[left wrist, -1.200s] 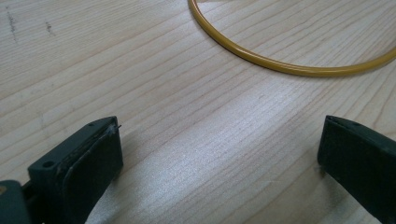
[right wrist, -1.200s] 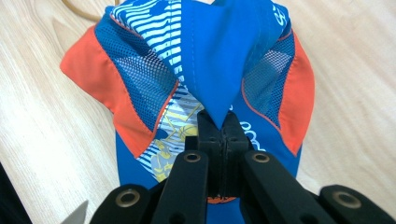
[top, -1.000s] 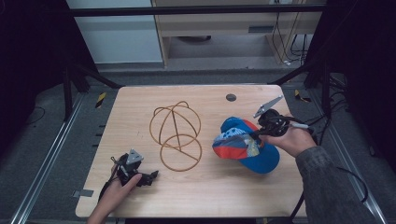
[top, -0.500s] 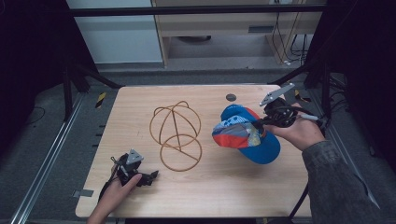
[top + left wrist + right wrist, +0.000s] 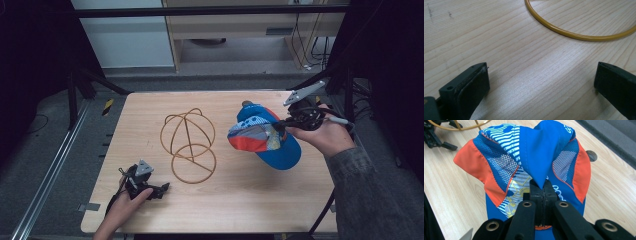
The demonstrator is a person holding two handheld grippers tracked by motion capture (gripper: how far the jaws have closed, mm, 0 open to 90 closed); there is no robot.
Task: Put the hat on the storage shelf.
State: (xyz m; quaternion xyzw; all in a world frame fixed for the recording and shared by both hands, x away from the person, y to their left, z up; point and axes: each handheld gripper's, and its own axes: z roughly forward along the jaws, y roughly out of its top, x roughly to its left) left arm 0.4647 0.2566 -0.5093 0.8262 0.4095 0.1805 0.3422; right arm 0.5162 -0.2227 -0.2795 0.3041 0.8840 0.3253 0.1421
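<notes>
A blue cap [image 5: 265, 137] with orange and white mesh panels hangs above the right half of the wooden table [image 5: 150, 107]. My right gripper [image 5: 281, 124] is shut on a pinch of its blue crown fabric, and the cap [image 5: 529, 157] droops away from the closed jaws of my right gripper [image 5: 541, 186]. A yellow wire dome stand [image 5: 189, 144] sits at the table's middle. My left gripper [image 5: 162, 189] rests on the table near the front left corner, jaws wide open with bare wood between them, and my left gripper [image 5: 541, 82] faces the stand's ring [image 5: 574, 33].
A round cable hole [image 5: 591, 155] lies in the tabletop behind the cap. The table's right edge [image 5: 604, 142] drops to grey floor. A dark metal frame [image 5: 85, 80] stands around the table.
My right gripper has lifted the cap off the table, so it now hangs in the air. The left gripper has stayed where it was.
</notes>
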